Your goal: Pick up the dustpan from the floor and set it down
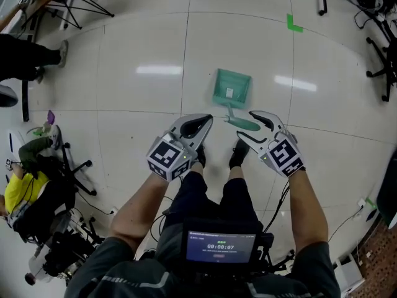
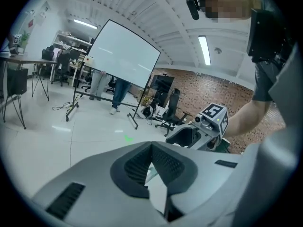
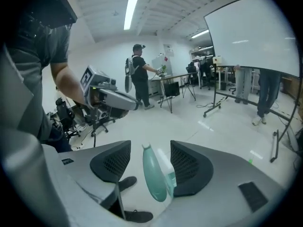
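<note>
In the head view the dustpan (image 1: 231, 90) lies flat on the floor (image 1: 142, 92), just in front of the person's shoes (image 1: 239, 154). Its handle (image 1: 243, 124) points back toward the person, which I think makes it the natural place to take. The right tongs (image 1: 245, 124) are low over this handle, and the left tongs (image 1: 205, 129) hang beside them, near but apart. The floor around the pan is bare tile. The green tape mark (image 1: 293, 23) is well apart, so there is open room on all sides to lift and to put down.

In the left gripper view the left tongs (image 2: 152, 150) are closed with nothing inside, the two pads meeting at the tip. A whiteboard (image 2: 123, 56) stands far behind.

In the right gripper view the right tongs (image 3: 150, 162) stand wide apart. The green handle (image 3: 154, 178) shows between the pads, nearer to the right pad, but it is not pressed. It seems the grasp is being prepared.
</note>
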`<state>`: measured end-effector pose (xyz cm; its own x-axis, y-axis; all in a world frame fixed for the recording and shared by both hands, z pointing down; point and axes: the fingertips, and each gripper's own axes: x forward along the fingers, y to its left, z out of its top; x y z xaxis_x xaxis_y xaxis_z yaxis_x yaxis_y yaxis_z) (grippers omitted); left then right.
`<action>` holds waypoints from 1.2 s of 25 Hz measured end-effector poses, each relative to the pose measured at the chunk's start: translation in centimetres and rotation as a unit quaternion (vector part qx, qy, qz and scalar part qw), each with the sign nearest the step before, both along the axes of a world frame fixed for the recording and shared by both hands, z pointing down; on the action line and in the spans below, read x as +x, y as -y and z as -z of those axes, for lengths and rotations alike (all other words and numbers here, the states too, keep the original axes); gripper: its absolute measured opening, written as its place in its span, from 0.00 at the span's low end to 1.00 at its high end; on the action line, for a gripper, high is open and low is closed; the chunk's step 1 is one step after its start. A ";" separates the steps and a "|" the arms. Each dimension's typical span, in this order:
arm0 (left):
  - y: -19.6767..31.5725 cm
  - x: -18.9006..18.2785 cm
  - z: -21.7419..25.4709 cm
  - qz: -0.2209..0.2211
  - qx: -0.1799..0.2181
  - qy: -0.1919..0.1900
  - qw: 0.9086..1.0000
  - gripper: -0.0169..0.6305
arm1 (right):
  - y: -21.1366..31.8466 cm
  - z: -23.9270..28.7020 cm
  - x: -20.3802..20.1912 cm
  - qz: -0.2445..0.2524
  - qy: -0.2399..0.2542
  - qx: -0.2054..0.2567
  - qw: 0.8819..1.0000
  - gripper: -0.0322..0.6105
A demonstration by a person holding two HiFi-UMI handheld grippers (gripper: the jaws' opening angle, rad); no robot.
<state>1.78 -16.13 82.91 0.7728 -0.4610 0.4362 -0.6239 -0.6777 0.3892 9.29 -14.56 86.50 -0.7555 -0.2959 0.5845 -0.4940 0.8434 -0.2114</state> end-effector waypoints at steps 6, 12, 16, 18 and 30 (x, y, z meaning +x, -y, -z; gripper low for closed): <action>0.2 0.1 -5.6 0.017 -0.023 0.008 1.000 0.06 | -0.8 -6.6 -0.8 0.039 -0.040 -0.006 0.998 0.49; -0.4 0.9 -8.9 0.009 -0.031 0.011 0.999 0.06 | -0.7 -9.8 -1.1 0.041 -0.052 0.003 0.998 0.40; -0.4 1.1 -10.4 0.021 -0.045 0.007 0.999 0.06 | -0.5 -11.4 -1.5 0.051 -0.056 0.010 0.997 0.38; -0.6 1.0 -10.8 0.021 -0.048 0.005 0.999 0.06 | -0.4 -11.8 -1.7 0.046 -0.057 0.015 0.997 0.30; -2.2 0.3 -10.8 0.018 -0.046 0.003 0.999 0.06 | -0.2 -11.4 -2.5 0.033 -0.035 0.028 0.998 0.28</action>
<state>2.05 -13.95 93.75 0.7534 -0.4464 0.4828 -0.6501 -0.6160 0.4449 6.83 -14.39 97.90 -0.7326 -0.2800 0.6205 -0.4483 0.8844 -0.1302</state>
